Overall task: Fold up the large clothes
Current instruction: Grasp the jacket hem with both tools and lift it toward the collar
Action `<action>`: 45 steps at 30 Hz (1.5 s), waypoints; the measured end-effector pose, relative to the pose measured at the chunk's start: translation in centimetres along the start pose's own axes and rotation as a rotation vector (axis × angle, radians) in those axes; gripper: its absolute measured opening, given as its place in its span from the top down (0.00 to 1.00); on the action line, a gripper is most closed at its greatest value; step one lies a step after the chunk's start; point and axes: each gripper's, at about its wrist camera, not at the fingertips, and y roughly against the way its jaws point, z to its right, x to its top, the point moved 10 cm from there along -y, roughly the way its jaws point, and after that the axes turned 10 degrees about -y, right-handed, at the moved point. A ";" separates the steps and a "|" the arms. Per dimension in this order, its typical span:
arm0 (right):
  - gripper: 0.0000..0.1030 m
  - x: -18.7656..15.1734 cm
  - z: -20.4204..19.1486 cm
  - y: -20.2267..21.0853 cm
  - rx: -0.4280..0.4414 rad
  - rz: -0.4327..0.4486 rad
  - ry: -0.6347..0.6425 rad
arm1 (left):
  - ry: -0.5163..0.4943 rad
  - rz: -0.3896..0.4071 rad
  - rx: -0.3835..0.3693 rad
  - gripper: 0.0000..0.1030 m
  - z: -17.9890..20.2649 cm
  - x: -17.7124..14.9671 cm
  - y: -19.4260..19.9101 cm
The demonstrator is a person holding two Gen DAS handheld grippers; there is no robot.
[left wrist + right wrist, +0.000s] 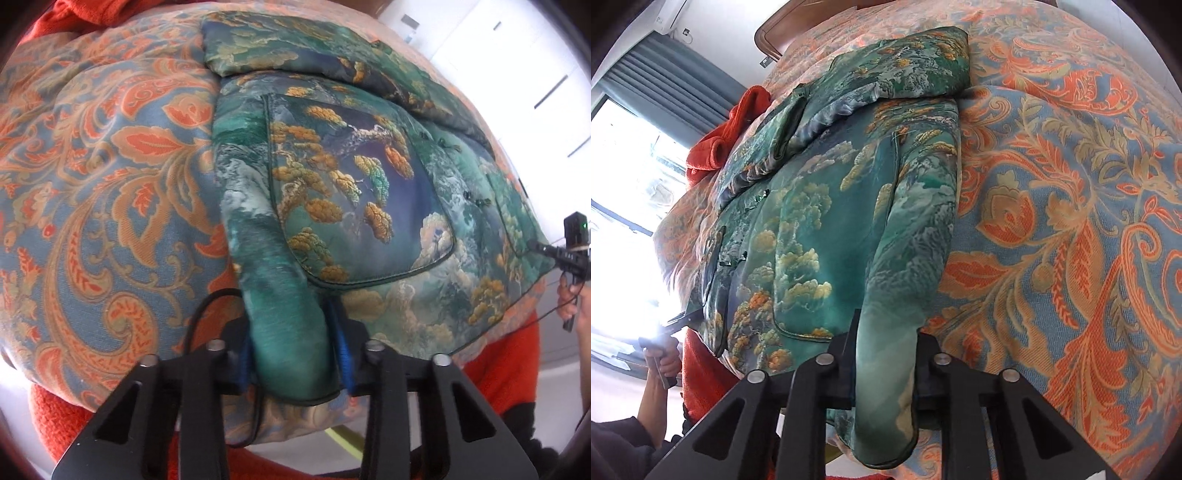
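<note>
Padded green brocade jacket (354, 206) lying flat on the orange-and-blue paisley bedspread (110, 177), long axis running away from both grippers. Left gripper (295, 354) and right gripper (886, 369) each pinch a near hem corner. Orange blanket (735, 125) borders the far side; nothing obstructs folding forward.
</note>
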 end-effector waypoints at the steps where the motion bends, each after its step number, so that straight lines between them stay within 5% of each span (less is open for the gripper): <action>1: 0.83 -0.1 -0.3 0.2 0.001 0.003 0.000 | 0.014 0.002 -0.006 0.76 -0.2 0.2 0.2; 8: 0.85 -1.2 -0.6 1.6 0.012 0.011 0.013 | 0.097 0.047 -0.047 0.88 -1.0 0.6 2.5; 15: 0.85 -3.1 -0.8 2.5 0.024 -0.006 0.028 | 0.050 0.040 -0.004 0.89 -0.6 -0.1 3.3; 20: 0.85 -3.3 0.1 1.9 0.006 0.004 0.028 | 0.035 0.023 0.031 0.75 -1.1 0.7 1.3; 23: 0.74 -2.7 0.7 1.2 -0.024 0.022 0.021 | 0.031 0.017 0.068 0.61 -1.8 0.9 0.7; 28: 0.59 -3.1 1.7 1.3 -0.044 0.022 -0.016 | 0.014 0.000 0.063 0.59 -2.0 0.3 0.7; 30: 0.57 -3.9 2.1 1.4 -0.041 0.005 -0.026 | 0.009 -0.023 0.062 0.63 -1.9 -0.1 0.5; 32: 0.56 -4.5 2.2 1.4 -0.039 -0.006 -0.028 | 0.012 -0.045 0.044 0.84 -1.6 -0.2 0.2; 33: 0.55 -4.7 2.1 1.3 -0.033 -0.012 -0.026 | 0.017 -0.051 0.042 0.86 -1.5 0.0 0.1; 35: 0.64 -5.0 1.4 1.0 -0.021 -0.027 -0.012 | 0.010 -0.060 0.055 0.90 -0.9 0.1 0.2; 36: 0.78 -5.1 1.0 0.9 -0.019 -0.034 0.000 | -0.005 -0.058 0.065 0.90 -0.7 0.0 0.5; 45: 0.86 -7.5 -0.5 3.7 0.020 -0.044 -0.014 | -0.013 -0.060 0.034 0.91 0.9 -3.5 4.8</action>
